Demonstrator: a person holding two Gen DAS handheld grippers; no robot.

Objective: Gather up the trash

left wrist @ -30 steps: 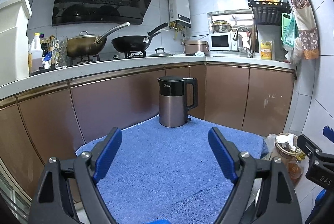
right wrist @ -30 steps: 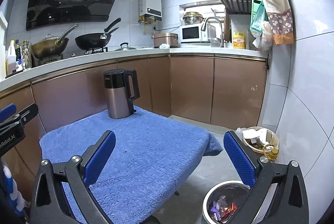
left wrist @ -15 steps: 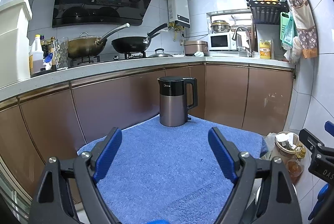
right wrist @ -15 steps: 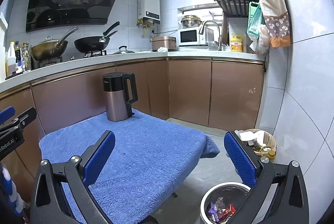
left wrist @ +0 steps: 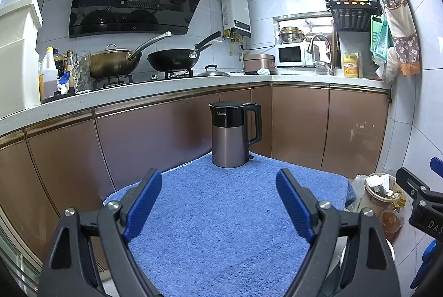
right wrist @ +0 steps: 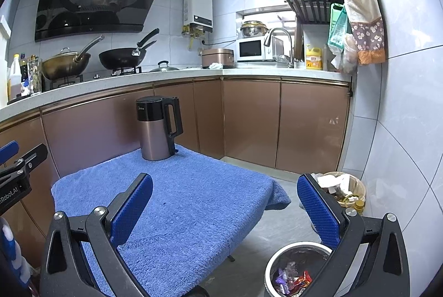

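A small round metal bin (right wrist: 297, 269) with colourful wrappers inside stands on the floor at the lower right of the right wrist view. My right gripper (right wrist: 224, 209) is open and empty, held above the table's right edge and the bin. My left gripper (left wrist: 218, 204) is open and empty above the blue towel (left wrist: 221, 216) that covers the table. No loose trash shows on the towel. The right gripper's side shows at the right edge of the left wrist view (left wrist: 418, 203).
A dark electric kettle (left wrist: 235, 133) stands at the towel's far edge. A beige basket (right wrist: 342, 190) full of paper scraps sits on the floor by the wall. Brown cabinets (left wrist: 299, 125) and a counter with woks (left wrist: 171, 59) lie behind.
Both grippers have risen and tilted up slightly; the view shifted a little. Both stay open and empty.
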